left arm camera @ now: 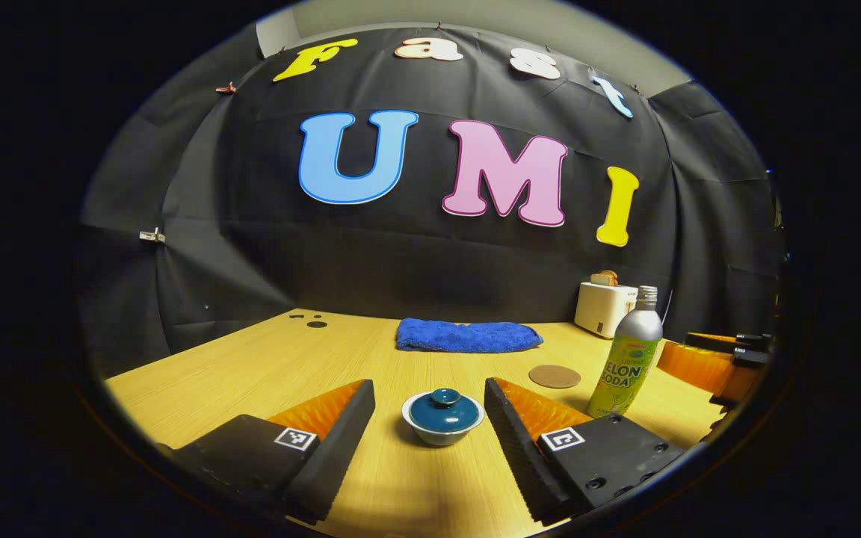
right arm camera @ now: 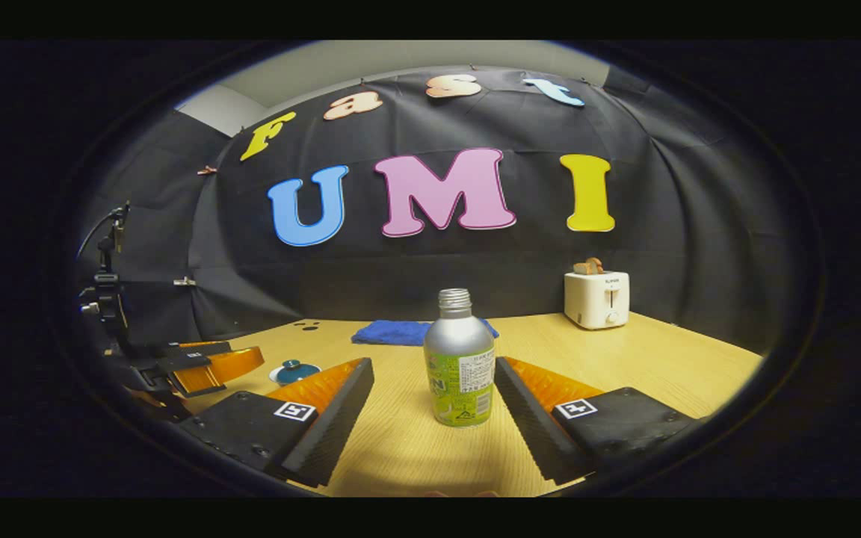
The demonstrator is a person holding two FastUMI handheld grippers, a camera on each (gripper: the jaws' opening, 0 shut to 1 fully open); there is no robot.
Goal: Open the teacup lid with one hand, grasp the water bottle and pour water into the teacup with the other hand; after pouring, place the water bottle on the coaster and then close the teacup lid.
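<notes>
**On the tabletop: nothing begun yet**

Nearest, the left gripper (left arm camera: 429, 422) has its jaws spread either side of the lidded teacup (left arm camera: 443, 418), not touching. The right gripper (right arm camera: 434, 407) is likewise spread around the upright water bottle (right arm camera: 460, 359). Farther back lie the empty coaster (left arm camera: 554, 376) and a blue towel (left arm camera: 468, 335). Lid-lifting, pouring, placing and closing all appear to remain.
</notes>
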